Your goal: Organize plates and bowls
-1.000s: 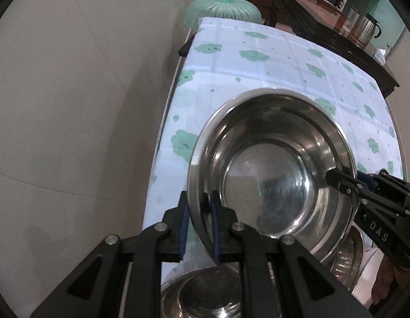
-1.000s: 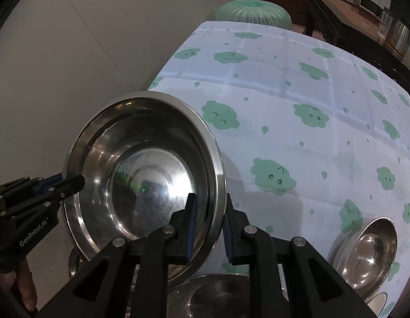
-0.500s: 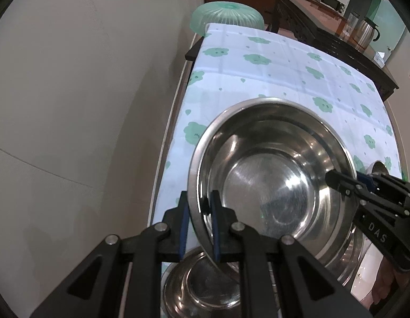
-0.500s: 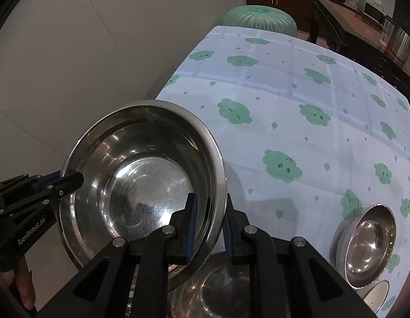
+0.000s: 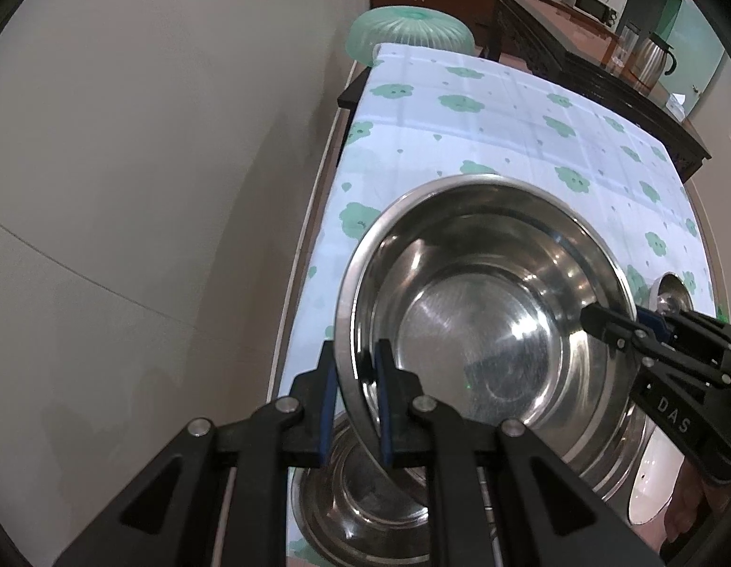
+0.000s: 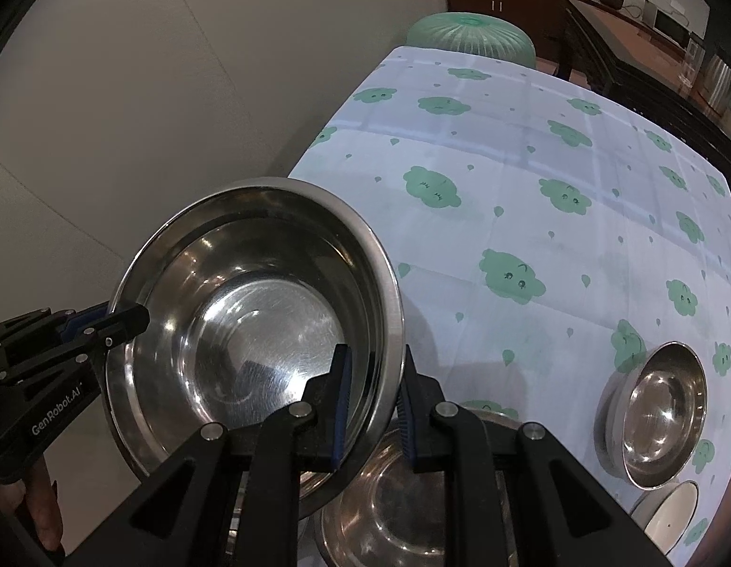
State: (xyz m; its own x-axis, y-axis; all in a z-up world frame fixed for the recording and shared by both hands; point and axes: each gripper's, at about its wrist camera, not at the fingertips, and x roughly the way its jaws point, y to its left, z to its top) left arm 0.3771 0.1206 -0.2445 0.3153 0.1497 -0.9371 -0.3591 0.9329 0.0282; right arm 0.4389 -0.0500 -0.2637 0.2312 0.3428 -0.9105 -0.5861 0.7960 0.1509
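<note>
Steel basin (image 5: 483, 330) in the air, both grippers — left (image 5: 353, 406), right (image 6: 372, 406) — clamped on opposite rims. Below waits another basin (image 6: 389, 510); farther off, a small bowl (image 6: 658, 406) and white dish (image 6: 667, 510) lie unsorted — stacking barely begun.

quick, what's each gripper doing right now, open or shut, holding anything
Left gripper: closed on the rim of the large steel bowl.
Right gripper: closed on the opposite rim of the same bowl, which is lifted off the table.
</note>
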